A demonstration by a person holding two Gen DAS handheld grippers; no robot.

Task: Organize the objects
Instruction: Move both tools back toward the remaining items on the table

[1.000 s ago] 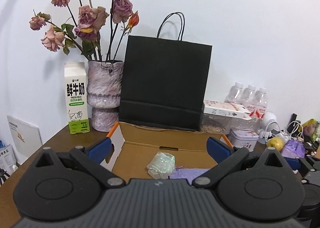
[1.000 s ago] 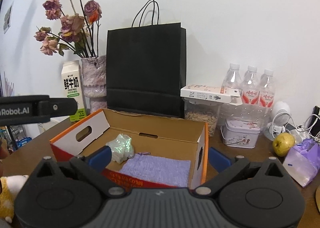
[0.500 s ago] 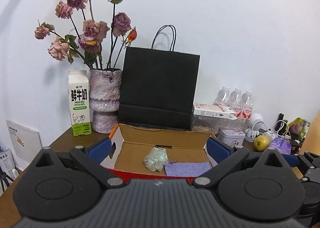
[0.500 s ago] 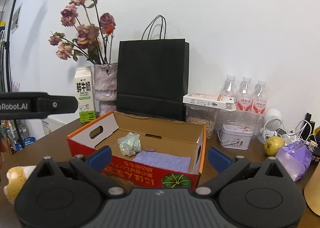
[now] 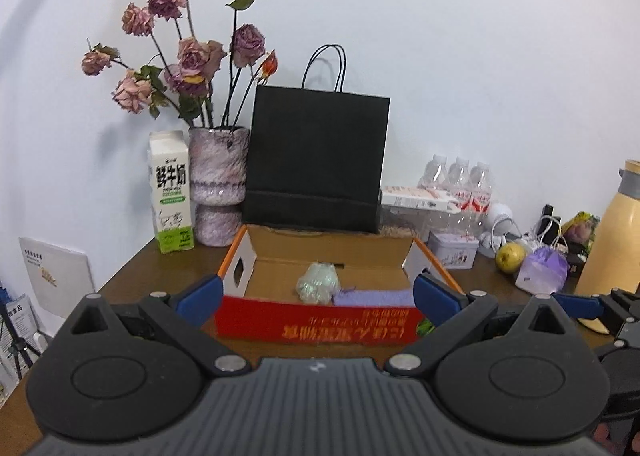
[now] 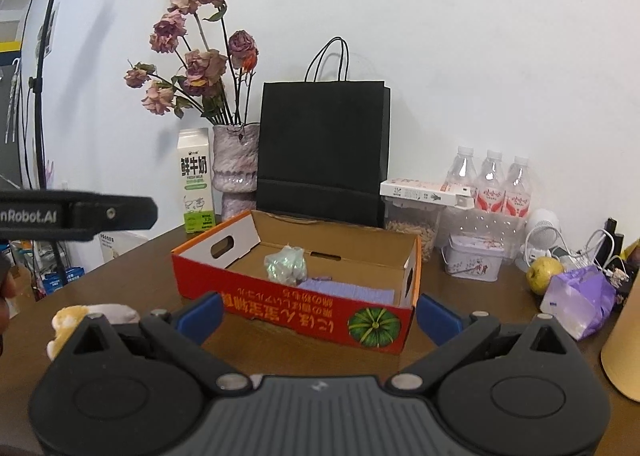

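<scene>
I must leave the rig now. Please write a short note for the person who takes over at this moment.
Left gripper: jaws open, empty, in front of the box.
Right gripper: jaws open, empty, facing the box too.
Done: a crumpled wrapper and a purple cloth lie inside the box.
Probably left: a plush toy on the table near the left side, an apple and a purple bag to the right of the box. Which ones belong in the box I cannot tell.

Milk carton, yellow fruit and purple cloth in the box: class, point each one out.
Milk carton (image 6: 195,180): right wrist view, front label.
Yellow fruit (image 6: 543,274): right wrist view, middle of its skin.
Purple cloth (image 6: 348,291): right wrist view, its flat top, inside the box.
</scene>
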